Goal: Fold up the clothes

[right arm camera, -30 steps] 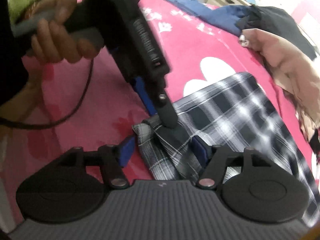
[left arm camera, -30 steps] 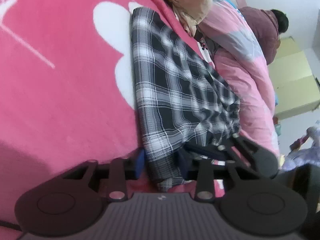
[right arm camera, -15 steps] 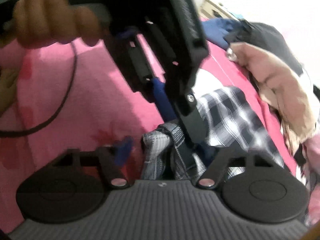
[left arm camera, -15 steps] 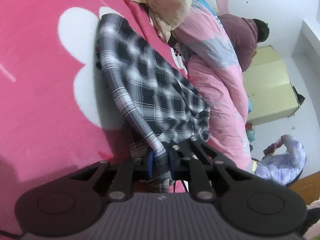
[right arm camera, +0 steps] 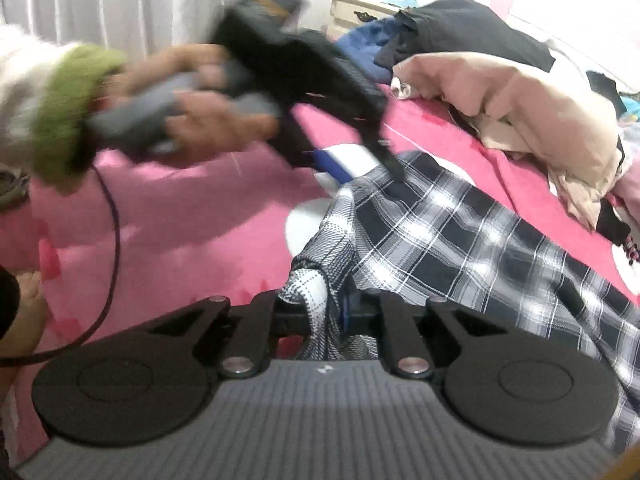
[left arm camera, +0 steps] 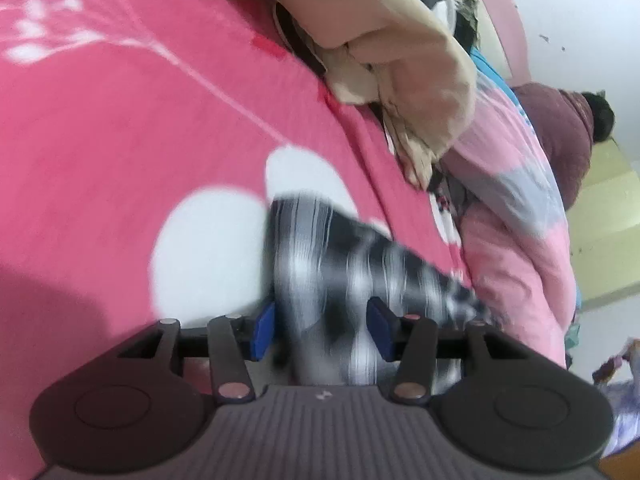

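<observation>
R gripper (right arm camera: 328, 312) closing, pads pinching bunched corner of plaid shirt (right arm camera: 460, 240), prob. to lift edge for fold. L gripper (left arm camera: 320, 332) jaws opening, about half wide, plaid cloth between, not pressed: looks like letting go. Shirt lies on pink bedsheet (left arm camera: 120, 140), w/ beige garment (left arm camera: 400, 60) beyond. Count: 2 grippers, 1 plaid shirt.

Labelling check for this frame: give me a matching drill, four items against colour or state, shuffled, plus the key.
Items:
1. plaid shirt
2. blanket
3. beige garment
4. sleeve cuff

Descriptions:
A. green, on the wrist holding the left tool
B. pink with white shapes
C. heaped beyond the shirt
D. black and white, pinched in the right tool

Pairs: 1-D, 2-B, 3-C, 4-A
</observation>
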The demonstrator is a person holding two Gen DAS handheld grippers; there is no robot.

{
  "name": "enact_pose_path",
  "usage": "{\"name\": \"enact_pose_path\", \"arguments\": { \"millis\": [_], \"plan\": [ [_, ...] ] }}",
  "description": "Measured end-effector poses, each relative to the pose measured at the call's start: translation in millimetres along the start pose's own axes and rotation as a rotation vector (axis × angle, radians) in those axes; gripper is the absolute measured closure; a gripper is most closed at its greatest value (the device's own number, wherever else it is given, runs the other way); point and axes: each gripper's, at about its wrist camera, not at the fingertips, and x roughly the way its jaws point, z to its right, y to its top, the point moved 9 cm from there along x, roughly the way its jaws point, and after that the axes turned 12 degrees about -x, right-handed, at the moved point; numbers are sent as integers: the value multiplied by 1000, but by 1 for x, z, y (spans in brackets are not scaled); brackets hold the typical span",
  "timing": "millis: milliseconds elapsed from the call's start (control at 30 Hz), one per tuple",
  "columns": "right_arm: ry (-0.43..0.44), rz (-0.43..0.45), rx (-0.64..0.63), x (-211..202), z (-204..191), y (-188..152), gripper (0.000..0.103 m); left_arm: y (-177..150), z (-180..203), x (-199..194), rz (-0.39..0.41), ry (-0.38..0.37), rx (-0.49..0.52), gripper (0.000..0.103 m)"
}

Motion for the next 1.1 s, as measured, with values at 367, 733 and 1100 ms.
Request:
{"name": "enact_pose_path", "arguments": {
  "millis": [367, 733, 1100],
  "plan": [
    [-98, 123, 236, -43, 73, -12, 94, 7, 68, 25, 76, 16, 6, 96],
    [-346, 258, 753, -139, 199, -126, 94, -62, 275, 168, -48, 50, 423, 97],
    [-518, 253, 1102, -172, 250, -262, 94, -166, 333, 307, -130, 117, 752, 93]
  ]
}}
